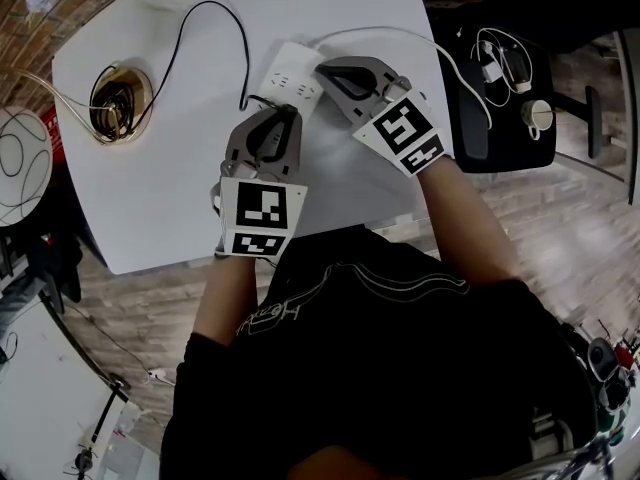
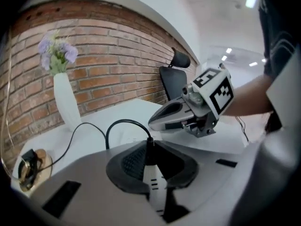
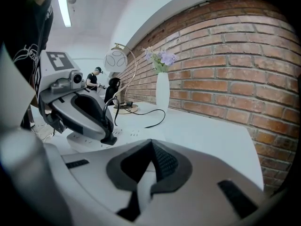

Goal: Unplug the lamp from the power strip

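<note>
Black plug (image 2: 150,155) pinched by left tool (image 2: 148,144); right tool (image 3: 151,143) closed, empty.

I am facing a brick wall (image 3: 225,55) across a white table (image 1: 150,118), a black office chair (image 2: 176,79) standing on the wood floor (image 1: 560,198)

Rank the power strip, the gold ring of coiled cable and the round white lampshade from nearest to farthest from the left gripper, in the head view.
1. The power strip, just ahead of the left gripper.
2. The gold ring, farther left on the table.
3. The lampshade, past the table's left edge.
</note>
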